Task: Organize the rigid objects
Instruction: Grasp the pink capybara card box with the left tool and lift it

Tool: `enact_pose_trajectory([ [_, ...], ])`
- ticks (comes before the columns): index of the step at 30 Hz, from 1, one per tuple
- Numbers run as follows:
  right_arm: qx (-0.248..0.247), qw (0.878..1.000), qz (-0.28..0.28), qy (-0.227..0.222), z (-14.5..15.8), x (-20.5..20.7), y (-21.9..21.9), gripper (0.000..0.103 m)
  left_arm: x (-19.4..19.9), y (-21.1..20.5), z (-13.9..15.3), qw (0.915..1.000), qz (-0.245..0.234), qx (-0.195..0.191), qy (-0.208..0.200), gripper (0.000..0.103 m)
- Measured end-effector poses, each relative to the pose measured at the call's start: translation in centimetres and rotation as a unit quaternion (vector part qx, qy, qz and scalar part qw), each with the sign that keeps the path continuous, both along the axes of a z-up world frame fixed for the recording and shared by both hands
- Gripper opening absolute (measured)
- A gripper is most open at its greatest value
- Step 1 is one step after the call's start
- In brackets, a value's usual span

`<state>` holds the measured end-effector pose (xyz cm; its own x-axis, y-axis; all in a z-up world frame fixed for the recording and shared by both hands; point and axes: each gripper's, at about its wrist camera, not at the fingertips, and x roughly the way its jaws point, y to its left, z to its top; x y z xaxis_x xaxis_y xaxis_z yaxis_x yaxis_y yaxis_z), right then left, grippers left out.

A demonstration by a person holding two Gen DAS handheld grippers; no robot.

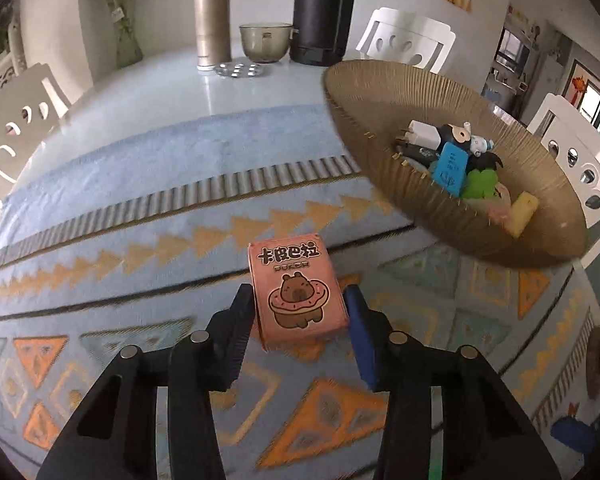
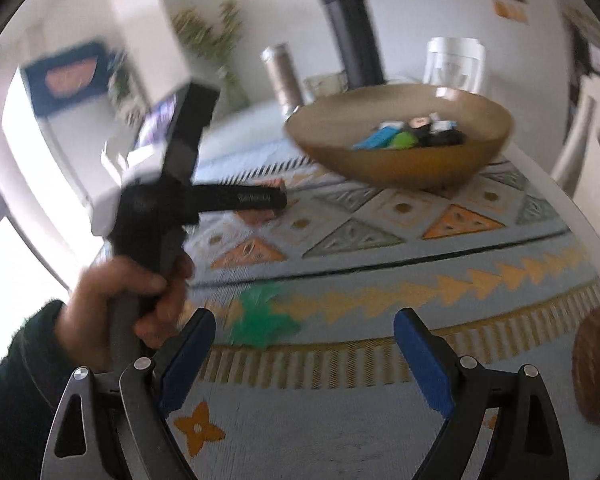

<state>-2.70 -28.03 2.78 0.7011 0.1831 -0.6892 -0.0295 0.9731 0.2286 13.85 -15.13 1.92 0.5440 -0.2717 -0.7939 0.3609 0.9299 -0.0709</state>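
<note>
Two hand-held grippers: left hand-held gripper (image 1: 300, 304) clamped on pink card box (image 1: 296, 288) for basket (image 1: 380, 152) at 2 o'clock; right hand-held gripper (image 2: 304, 344) apart, empty.

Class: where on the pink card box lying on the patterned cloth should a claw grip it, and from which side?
Grip the pink card box across its two long side edges, coming from its near short end. It lies flat, so those narrow parallel edges suit the left claw that straddles it.

Card box (image 1: 298, 292) on mat (image 1: 148, 216) btwn left gripper (image 1: 300, 312) fingers (image 1: 240, 316). Basket (image 1: 440, 216) behind-right w/ small items inside. Flasks, bowl (image 1: 265, 42) at counter (image 1: 148, 96) back.
</note>
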Motion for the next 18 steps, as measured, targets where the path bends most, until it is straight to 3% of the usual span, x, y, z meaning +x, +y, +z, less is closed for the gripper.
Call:
enact_pose_trajectory([
  [6,-0.022,0.995,0.034,0.088,-1.9,4.0,3.1,0.087,-3.9,4.4,0.6,1.0000,0.001,0.003,-0.002,0.041],
  [7,-0.047,0.994,0.023,0.092,-2.1,4.6,3.7,0.081,-4.5,4.9,0.7,1.0000,0.001,0.004,-0.002,0.040],
  [8,-0.070,0.994,0.023,0.086,-2.1,4.8,4.4,0.066,-5.1,5.5,0.7,1.0000,0.002,0.007,-0.002,0.040],
  [11,-0.118,0.990,0.030,0.071,-2.4,5.1,5.9,0.041,-7.4,7.3,0.9,0.9999,0.008,0.003,-0.005,0.040],
  [15,-0.109,0.992,0.027,0.055,-2.0,4.0,5.6,0.040,-9.9,8.6,1.0,0.9998,0.015,-0.002,-0.013,0.040],
  [18,-0.071,0.996,0.018,0.048,-0.9,3.1,3.8,0.040,-11.6,8.9,1.1,0.9996,0.014,-0.017,-0.017,0.040],
])
